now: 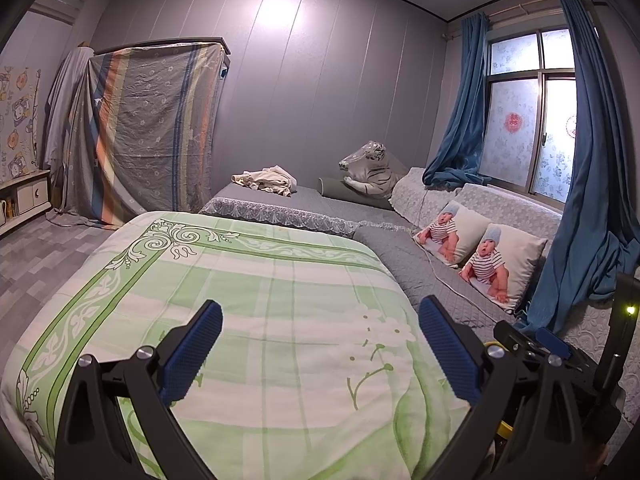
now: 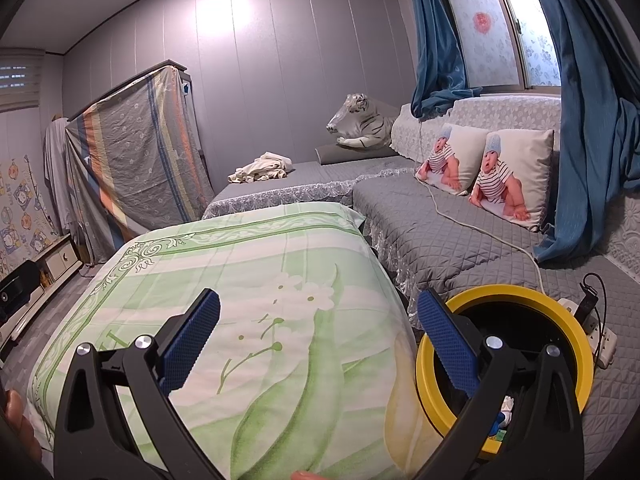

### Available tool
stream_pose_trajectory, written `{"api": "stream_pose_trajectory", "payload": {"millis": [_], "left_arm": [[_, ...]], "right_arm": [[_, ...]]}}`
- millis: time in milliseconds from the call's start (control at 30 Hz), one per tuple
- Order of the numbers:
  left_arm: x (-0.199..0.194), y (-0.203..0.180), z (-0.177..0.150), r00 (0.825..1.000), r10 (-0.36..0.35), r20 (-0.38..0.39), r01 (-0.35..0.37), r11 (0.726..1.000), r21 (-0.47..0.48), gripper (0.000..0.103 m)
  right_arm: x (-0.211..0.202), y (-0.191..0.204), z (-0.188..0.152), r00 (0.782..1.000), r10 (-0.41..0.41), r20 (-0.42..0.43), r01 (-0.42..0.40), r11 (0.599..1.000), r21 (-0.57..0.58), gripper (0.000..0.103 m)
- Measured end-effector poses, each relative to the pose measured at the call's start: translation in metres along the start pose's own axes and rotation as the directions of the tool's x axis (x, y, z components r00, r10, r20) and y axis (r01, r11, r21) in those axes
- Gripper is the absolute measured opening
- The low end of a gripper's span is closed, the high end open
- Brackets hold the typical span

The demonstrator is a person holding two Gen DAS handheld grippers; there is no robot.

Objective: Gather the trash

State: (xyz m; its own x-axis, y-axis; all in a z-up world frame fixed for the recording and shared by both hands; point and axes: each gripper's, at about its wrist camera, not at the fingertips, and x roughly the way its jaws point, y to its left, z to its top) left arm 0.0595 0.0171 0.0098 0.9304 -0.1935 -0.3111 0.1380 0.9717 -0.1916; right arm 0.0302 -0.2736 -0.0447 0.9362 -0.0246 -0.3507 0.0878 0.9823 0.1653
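Two grippers hang above the green-patterned quilt [image 2: 256,280]. The left gripper [image 1: 320,354] has its jaws spread wide with nothing between them. The right gripper [image 2: 318,344] is likewise spread and empty. The yellow-rimmed bin [image 2: 568,320] sits on the grey quilted mattress [image 2: 440,232], just right of the green quilt, with small items visible inside near its near rim. Two baby-print pillows [image 2: 512,168] lean against the far right backrest.
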Motion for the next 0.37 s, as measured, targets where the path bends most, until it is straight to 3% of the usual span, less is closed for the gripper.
{"api": "stream_pose_trajectory", "payload": {"millis": [367], "left_arm": [[-0.0003, -0.0037, 0.0001, 1.000, 0.003, 0.000, -0.003, 1.000, 0.015, 0.095]], "right_arm": [[0.0016, -0.0009, -0.0061, 1.000, -0.005, -0.009, 0.005, 1.000, 0.008, 0.095]]}}
